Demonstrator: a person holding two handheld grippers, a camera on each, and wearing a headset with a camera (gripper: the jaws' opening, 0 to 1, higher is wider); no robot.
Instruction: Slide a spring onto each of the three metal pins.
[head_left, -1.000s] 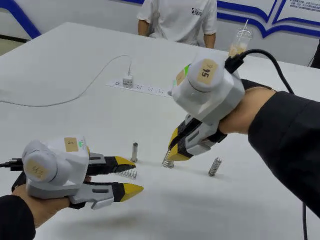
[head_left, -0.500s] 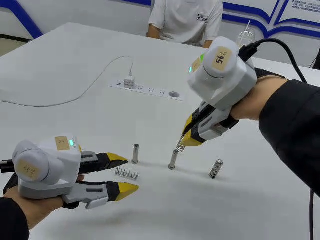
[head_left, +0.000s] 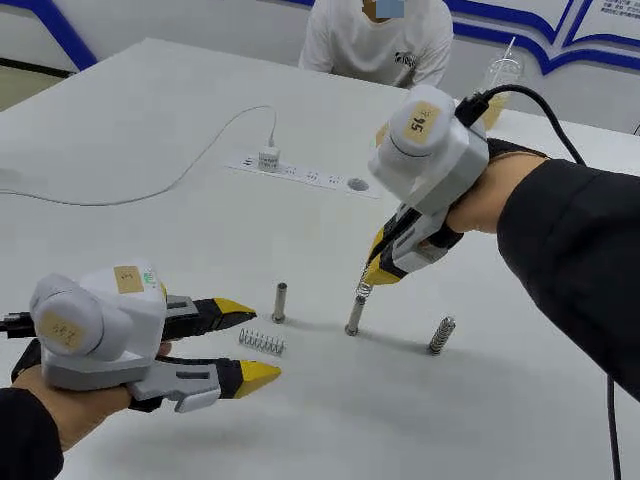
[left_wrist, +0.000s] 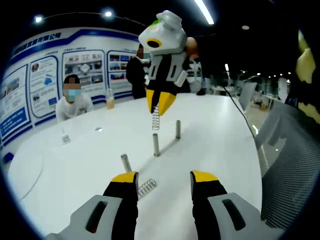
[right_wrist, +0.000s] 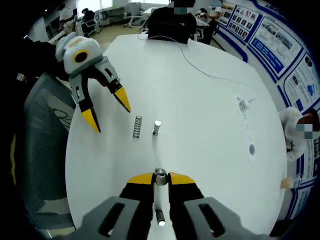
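Head view, dial centred on the centre pin (head_left: 354, 316), standing on the table (head_left: 150, 130).
- Second pin (head_left: 280, 302): 9 o'clock, near.
- Loose spring (head_left: 261, 342): lies flat at 8 o'clock, before the second pin, just off the tips of the left gripper (left_wrist: 164, 177).
- Upright spring (head_left: 442, 335): 4 o'clock.
- Held spring (head_left: 362, 291): directly above the centre pin, in the right gripper (head_left: 372, 282).
- Power strip (head_left: 300, 172): 12 o'clock, well behind.
- Cup (head_left: 503, 78): 1 o'clock, far edge.

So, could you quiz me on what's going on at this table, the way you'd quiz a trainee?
1. True or false: the left tongs are clamped shut.
2. How many metal pins already wear a spring? A) none B) one C) three
3. Fill in: the right tongs hold a second spring over the ___ pin.
Key: 1 false, they are open; 2 B; 3 middle pin.
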